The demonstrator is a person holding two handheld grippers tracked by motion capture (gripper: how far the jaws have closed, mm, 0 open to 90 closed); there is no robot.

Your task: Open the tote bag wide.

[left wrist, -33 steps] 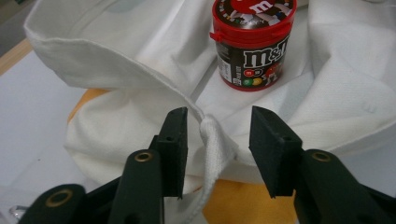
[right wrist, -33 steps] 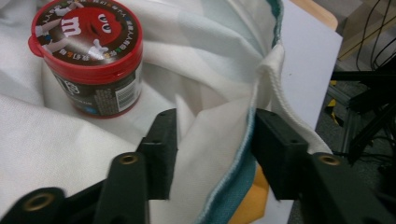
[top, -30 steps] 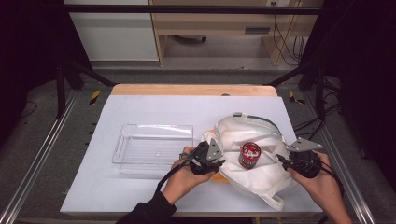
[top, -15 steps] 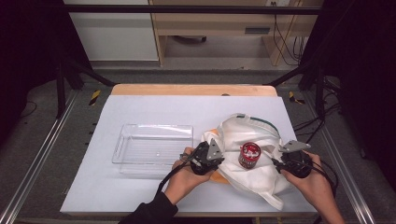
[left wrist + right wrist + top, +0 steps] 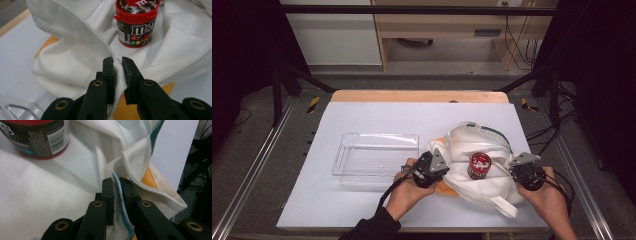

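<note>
Item: white cloth bag (image 5: 482, 165), one, lying crumpled on the right half of the white table sheet (image 5: 377, 120), its mouth spread open.

Left gripper (image 5: 438, 169): at the bag's 9 o'clock edge. In the left gripper view the jaws have just been closing and now pinch a fold of the bag's rim (image 5: 118, 72) between the pads.

Right gripper (image 5: 515, 168): at the bag's 3 o'clock edge. In the right gripper view the jaws have just been closing and now clamp a teal-piped hem of the bag (image 5: 119, 187).

Contents: one red-lidded candy jar (image 5: 479, 165), upright, seated on the cloth between the two grippers; it stands at 3 o'clock of the left gripper and 9 o'clock of the right. In the left gripper view the jar (image 5: 137, 21) stands at 12 o'clock beyond the jaws, apart from them.

Other stock: one clear plastic tray (image 5: 377, 159), at 9 o'clock of the bag, just beside the left hand (image 5: 407, 192). One orange sheet (image 5: 446, 189), partly covered by the bag, showing at its 7 o'clock.

Edges and room: the bag's strap end (image 5: 507, 206) lies near the table's 6 o'clock edge; the right hand (image 5: 548, 197) sits near the 3 o'clock edge. Bare sheet lies toward 12 o'clock of bag and tray, and at 7 o'clock of the tray.

Count: grippers two, bag one, jar one, tray one.
</note>
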